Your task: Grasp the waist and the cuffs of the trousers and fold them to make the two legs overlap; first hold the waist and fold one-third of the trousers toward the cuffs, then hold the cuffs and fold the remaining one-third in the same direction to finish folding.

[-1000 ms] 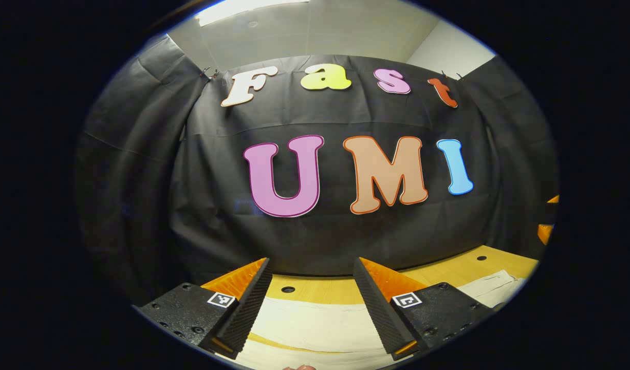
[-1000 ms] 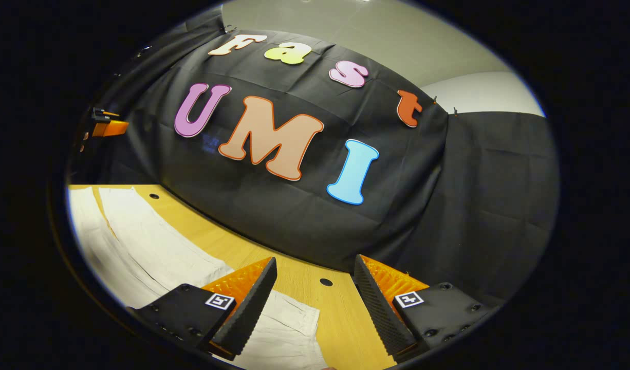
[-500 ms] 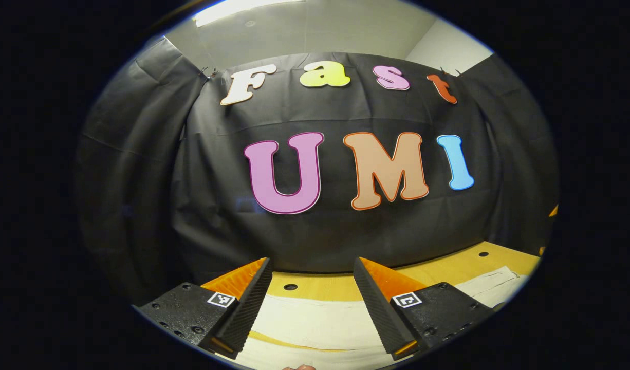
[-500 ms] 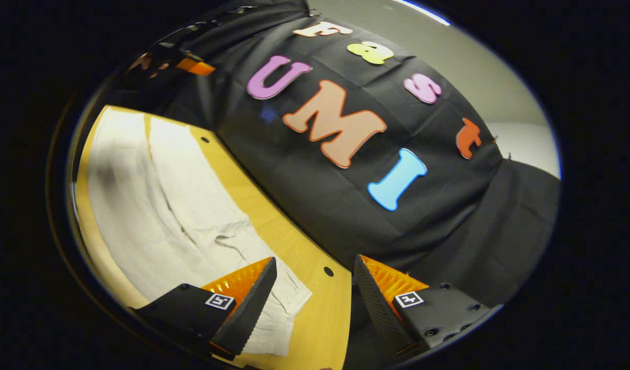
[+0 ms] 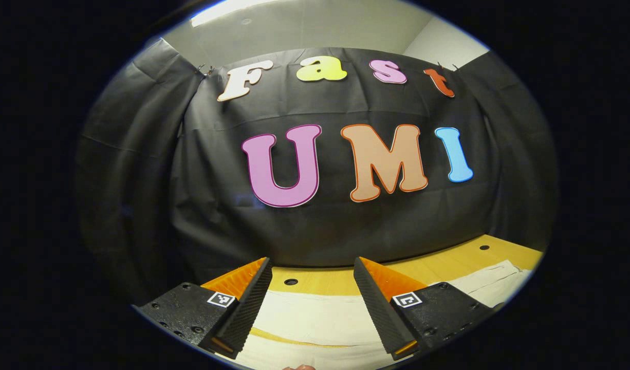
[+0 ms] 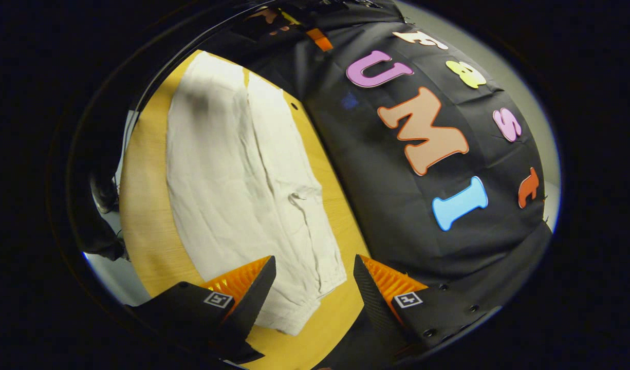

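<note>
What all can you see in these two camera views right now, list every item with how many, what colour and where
trousers: one pair, off-white, spread flat on the table with the two legs side by side; in the left gripper view they lie just beyond the tongs
table: one, yellow wood with small dark holes, under the trousers and against the booth wall
booth wall: one, black cloth, behind the table
ceiling: pale grey-white with a bright light strip, above the wall in the left gripper view
left tongs: one pair, open, holding nothing, above the near edge of the trousers
right tongs: one pair, open, holding nothing, over one end of the trousers
</note>
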The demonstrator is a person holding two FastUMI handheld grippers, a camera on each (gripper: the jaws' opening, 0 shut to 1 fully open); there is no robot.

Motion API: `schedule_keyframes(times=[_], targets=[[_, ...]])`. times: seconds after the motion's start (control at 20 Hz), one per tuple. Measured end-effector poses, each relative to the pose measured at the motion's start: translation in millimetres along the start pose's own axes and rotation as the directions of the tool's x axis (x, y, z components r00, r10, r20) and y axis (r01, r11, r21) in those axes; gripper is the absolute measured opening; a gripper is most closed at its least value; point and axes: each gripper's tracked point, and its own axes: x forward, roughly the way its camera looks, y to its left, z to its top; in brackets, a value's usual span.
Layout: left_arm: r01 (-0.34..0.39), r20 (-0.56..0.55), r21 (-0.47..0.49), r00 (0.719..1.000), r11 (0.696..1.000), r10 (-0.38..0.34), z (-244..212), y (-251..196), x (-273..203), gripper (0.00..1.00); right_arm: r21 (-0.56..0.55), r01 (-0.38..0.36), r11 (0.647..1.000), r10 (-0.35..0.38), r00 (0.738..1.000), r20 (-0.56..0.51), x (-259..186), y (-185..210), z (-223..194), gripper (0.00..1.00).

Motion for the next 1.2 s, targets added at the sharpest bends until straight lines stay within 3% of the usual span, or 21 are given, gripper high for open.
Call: schedule_keyframes(times=[0.3,0.7,0.8,0.85,1.05,1.2], targets=[[0.002,-0.022,0.021,1.0,1.0,-0.002,-10.6,0.3,-3.5,0.94,-0.038,-0.141,0.989,0.139,0.988,-0.067,-1.3,57.3,-27.1,0.98],[0.006,-0.032,0.053,0.999,0.999,-0.004,-15.2,2.4,-5.3,0.95,-0.101,-0.246,0.964,0.232,0.964,-0.133,3.4,95.0,-47.4,0.98],[0.004,-0.031,0.064,1.0,0.998,-0.002,-16.6,4.5,-6.6,0.93,-0.149,-0.248,0.957,0.23,0.964,-0.13,5.4,98.1,-45.7,1.0],[0.002,-0.03,0.072,1.0,0.997,0.0,-15.8,6.0,-6.6,0.93,-0.167,-0.242,0.956,0.223,0.967,-0.126,8.3,97.8,-45.7,0.95],[-0.015,-0.039,0.094,0.999,0.995,0.019,-20.8,15.1,-8.6,0.93,-0.149,-0.243,0.959,0.224,0.966,-0.134,22.9,94.2,-46.0,0.94],[-0.031,-0.045,0.095,0.998,0.995,0.035,-23.3,22.6,-9.7,0.93,-0.17,-0.234,0.957,0.211,0.967,-0.139,34.6,92.9,-44.4,0.86]])
